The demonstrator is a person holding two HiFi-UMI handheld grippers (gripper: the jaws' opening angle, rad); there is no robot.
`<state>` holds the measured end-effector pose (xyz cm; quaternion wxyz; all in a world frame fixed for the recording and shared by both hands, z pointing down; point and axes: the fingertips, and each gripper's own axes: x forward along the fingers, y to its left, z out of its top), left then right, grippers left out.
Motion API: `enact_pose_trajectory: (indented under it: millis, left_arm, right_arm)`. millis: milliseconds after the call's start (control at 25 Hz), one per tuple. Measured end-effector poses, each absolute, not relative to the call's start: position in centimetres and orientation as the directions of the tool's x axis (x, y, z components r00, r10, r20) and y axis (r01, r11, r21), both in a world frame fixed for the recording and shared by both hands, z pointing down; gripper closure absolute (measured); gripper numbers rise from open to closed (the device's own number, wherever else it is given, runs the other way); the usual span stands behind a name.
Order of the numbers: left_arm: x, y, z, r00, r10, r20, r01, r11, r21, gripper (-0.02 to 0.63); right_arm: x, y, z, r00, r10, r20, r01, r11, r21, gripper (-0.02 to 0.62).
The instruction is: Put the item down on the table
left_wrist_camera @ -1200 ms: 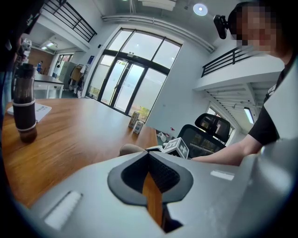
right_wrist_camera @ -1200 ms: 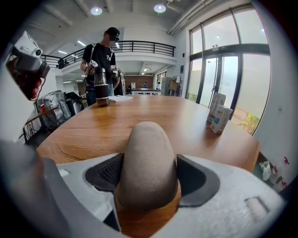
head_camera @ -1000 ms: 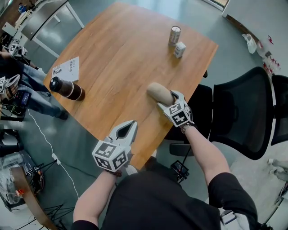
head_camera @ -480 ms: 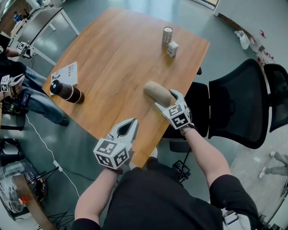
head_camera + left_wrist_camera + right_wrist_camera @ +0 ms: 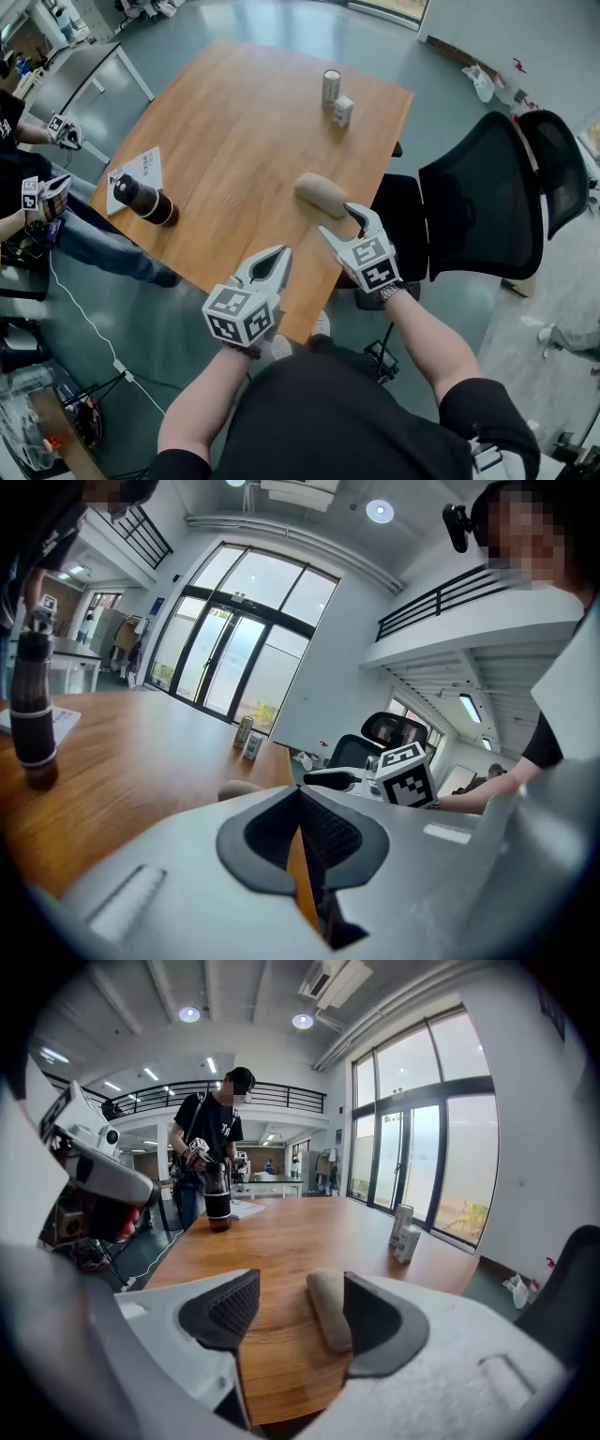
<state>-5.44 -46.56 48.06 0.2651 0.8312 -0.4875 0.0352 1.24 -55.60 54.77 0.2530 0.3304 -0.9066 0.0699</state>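
The tan item [image 5: 322, 194] lies on the counter [image 5: 234, 122] just ahead of the right hand-held gripper [image 5: 342, 223], whose empty jaws stand apart (they have just been narrowing), so placing looks done; the spare left hand-held gripper [image 5: 274, 261] is closed, empty.

Things on the worktop [image 5: 234, 122]
Item [image 5: 322, 194] just beyond the right hand-held gripper [image 5: 339, 220]; can [image 5: 330, 86], box [image 5: 343, 111] far beyond; bottle [image 5: 145, 199] far left.

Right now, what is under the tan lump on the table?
Only the wooden table shows under the tan lump, which lies straight on the bare wood near the table's edge. The patch right beneath it is covered from view.
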Motion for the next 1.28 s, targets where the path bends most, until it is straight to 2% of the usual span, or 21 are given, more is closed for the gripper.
enact_pose_trajectory:
  millis: [480,760,1280]
  left_arm:
    - [-5.6,-44.5,46.7,0.581,-0.77,0.264,-0.792,-0.461,0.4,0.597]
    - [-5.1,-43.3,45.8,0.618,-0.752,0.231,-0.764,-0.505,0.401,0.597]
    - [-3.9,-41.2,45.7,0.661,-0.719,0.213,-0.735,-0.565,0.374,0.597]
  right_arm:
    - [0.5,-48.9,48.7,-0.65,-0.643,0.406,-0.682,0.729,0.063,0.513]
    - [0.8,-45.8,46.8,-0.618,-0.688,0.38,-0.728,0.683,0.052,0.597]
    - [-0.2,-41.0,46.0,-0.605,-0.7,0.379,-0.749,0.662,0.026,0.603]
